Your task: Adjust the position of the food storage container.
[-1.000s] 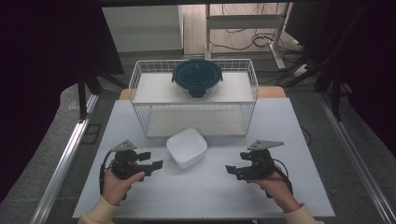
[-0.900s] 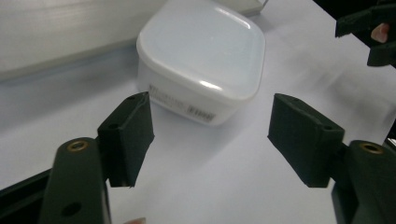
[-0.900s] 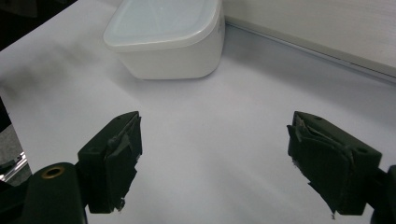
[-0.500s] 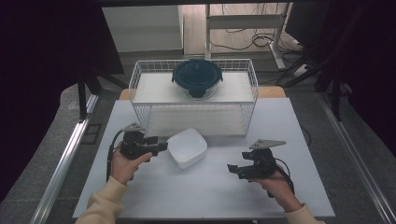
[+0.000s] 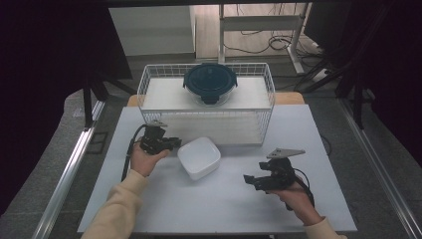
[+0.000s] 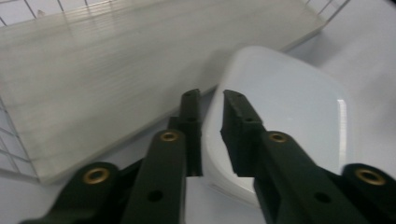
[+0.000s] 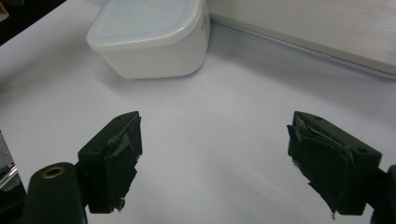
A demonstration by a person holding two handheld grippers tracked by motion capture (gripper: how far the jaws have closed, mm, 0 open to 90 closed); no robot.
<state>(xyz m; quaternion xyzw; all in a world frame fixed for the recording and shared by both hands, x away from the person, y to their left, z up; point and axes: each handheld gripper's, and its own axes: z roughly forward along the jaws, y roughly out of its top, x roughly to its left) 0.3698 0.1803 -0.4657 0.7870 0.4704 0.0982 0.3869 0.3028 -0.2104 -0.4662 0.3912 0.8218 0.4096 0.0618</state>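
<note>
Straddling the white container's (image 6: 289, 112) near rim, the left gripper (image 6: 211, 100) pinches it.

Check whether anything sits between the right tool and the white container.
Nothing visible does. Bare white table lies between the open right tool and the white container. The left tool has just been closing on the container's rim at its far side.

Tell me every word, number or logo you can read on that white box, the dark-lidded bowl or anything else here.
None can be read.
White lidded container: a faint grey mark at its upper right corner, too blurred to read.
Round container with dark blue lid: no lettering to be made out.
Wire basket and white table: no text or sign.
</note>
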